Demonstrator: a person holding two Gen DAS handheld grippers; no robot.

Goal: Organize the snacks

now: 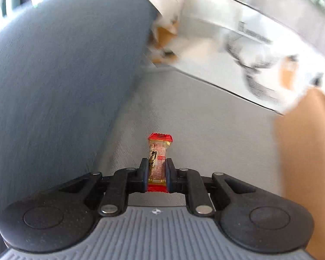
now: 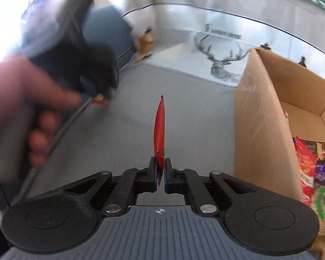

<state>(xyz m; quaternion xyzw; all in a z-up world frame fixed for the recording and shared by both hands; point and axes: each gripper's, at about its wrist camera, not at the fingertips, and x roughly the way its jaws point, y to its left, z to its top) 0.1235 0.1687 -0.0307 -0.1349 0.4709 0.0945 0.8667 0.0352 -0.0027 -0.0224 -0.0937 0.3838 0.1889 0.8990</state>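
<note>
A big blue cushion (image 1: 60, 69) filled the left side of the left wrist view. Beside it lay the gray seat (image 1: 195, 125). The left gripper (image 1: 155, 171) was closed on a small snack stick (image 1: 158, 162) with red ends and a see-through middle. The stick stood up between the two pads, and its red top poked out past the tips. Farther back and to the right was a white bag (image 1: 238, 49) with a deer drawing on it, all blurry. A brown cardboard box (image 1: 307, 147) showed at the right edge.

In the right wrist view, a hand (image 2: 21, 108) at the left held the other tool, and it was blurry. A bit of red and yellow showed at that tool's tip. In the middle, the right gripper (image 2: 160, 173) was closed tight on the bottom edge of a thin red packet (image 2: 159, 130). The packet stood up edge-on, above the gray seat (image 2: 195, 112). To the right stood the open cardboard box (image 2: 257, 117). Bright snack bags (image 2: 307, 164) lay inside it.
</note>
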